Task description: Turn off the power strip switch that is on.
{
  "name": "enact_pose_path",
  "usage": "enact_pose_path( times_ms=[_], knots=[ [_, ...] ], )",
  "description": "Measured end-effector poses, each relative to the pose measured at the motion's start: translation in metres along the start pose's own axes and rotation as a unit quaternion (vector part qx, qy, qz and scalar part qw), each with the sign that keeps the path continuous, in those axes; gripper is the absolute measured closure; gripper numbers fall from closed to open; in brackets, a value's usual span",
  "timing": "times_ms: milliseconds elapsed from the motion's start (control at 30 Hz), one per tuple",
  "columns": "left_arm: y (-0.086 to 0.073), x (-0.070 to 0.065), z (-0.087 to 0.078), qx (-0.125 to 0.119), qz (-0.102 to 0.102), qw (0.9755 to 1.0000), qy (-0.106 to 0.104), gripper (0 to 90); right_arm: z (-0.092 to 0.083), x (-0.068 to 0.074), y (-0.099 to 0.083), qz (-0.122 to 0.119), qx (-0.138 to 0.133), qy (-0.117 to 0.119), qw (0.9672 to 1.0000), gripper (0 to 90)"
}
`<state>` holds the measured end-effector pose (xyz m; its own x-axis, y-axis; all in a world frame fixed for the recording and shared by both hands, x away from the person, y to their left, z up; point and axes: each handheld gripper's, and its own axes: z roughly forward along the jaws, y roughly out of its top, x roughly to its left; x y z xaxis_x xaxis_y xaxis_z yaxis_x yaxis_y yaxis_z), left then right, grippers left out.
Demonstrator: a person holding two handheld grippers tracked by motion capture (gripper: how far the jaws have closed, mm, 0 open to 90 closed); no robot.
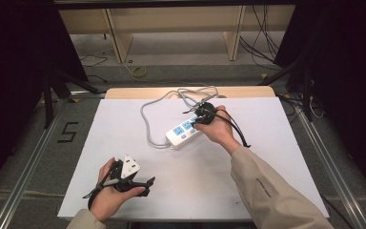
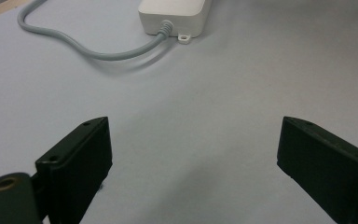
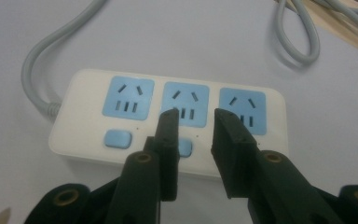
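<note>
Power strip (image 3: 168,126): white, lying flat near the middle of the table (image 1: 276,157), sockets up; judged a rigid plastic shell, light enough to slide when pushed, smooth and a little slippery.
Where to hold: judged best across the two long sides of the power strip, away from the buttons.
Sockets: three blue socket faces in a row on the power strip.
Buttons: two blue ones seen in the right gripper view, the middle one partly behind the jaws; a third cannot be told.
Cord (image 2: 93,51): one grey cord leaving the short end of the power strip, looping to the far table edge; judged limp, likely to drag.
Right gripper (image 3: 195,115): over the power strip's middle socket, fingers a little apart, nothing between them.
Left gripper (image 2: 193,154): well short of the power strip, near the front edge, fingers wide apart over bare table.
Count: one power strip, one cord, two grippers.
</note>
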<state>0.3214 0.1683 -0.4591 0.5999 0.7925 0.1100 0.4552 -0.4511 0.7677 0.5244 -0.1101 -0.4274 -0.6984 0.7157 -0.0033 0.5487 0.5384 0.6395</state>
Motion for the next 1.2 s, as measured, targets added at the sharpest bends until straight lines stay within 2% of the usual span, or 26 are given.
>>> enact_pose_path(
  times_ms=[433,633,1200],
  knots=[
    [0.0,0.0,-0.001,0.001,0.0,1.0,0.003,10.0,-0.017,-0.006,-0.009,0.02,-0.009,0.005,0.9998,55.8],
    [0.0,0.0,0.0,0.002,-0.001,1.0,0.003,10.0,-0.026,-0.011,-0.015,0.025,-0.014,-0.003,0.9996,51.5],
    [-0.001,0.0,0.0,0.003,-0.002,1.0,0.005,10.1,-0.051,-0.018,-0.031,0.033,-0.029,-0.009,0.999,47.6]
  ],
)
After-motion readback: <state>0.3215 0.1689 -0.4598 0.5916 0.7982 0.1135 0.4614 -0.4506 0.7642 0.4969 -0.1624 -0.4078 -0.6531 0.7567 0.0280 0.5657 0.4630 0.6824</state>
